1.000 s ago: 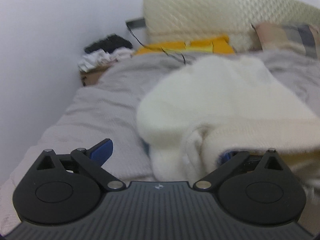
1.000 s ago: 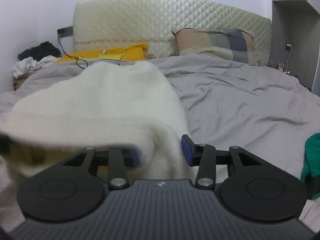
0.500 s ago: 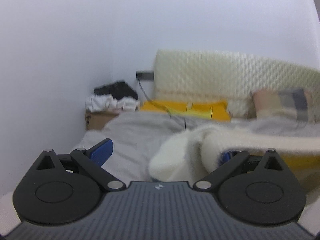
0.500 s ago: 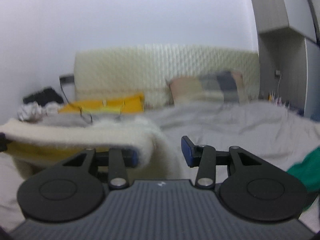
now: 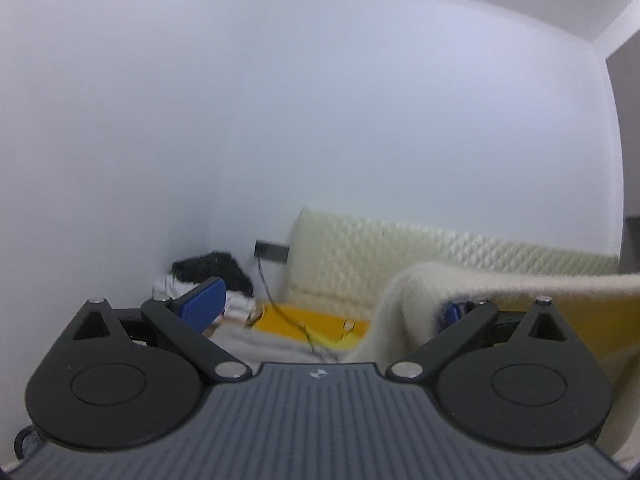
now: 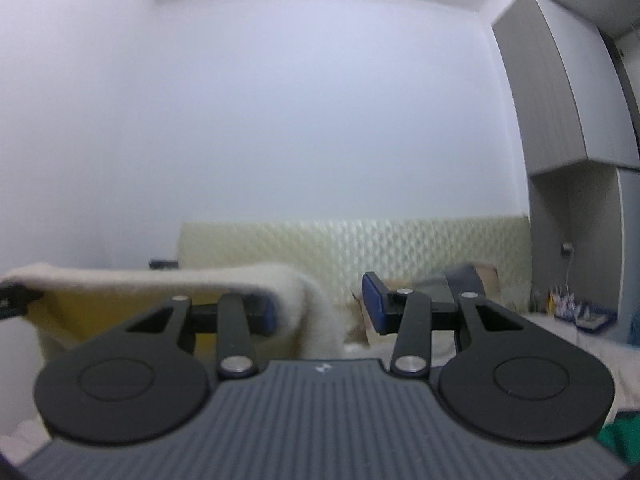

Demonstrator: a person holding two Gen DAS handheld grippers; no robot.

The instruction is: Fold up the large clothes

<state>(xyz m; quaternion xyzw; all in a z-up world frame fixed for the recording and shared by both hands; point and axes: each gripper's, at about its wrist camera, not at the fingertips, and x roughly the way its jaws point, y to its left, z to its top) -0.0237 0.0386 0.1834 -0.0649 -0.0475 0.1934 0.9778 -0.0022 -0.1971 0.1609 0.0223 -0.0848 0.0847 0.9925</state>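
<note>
Cream sweater [image 5: 404,304] draped over one finger of each wide-spread, unclamped gripper — left gripper [image 5: 332,312], right gripper [image 6: 320,308] — stretched high before headboard [image 6: 400,240]; likely to slide off, nothing pinched.

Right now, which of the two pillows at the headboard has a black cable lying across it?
The yellow pillow on the left; a black cable runs down over it. The plaid pillow has none.

Left gripper [image 5: 332,312]: jaws spread wide, raised, aimed level, cloth draped over its right finger | Right gripper [image 6: 320,308]: jaws spread, raised, level, cloth over its left finger
</note>
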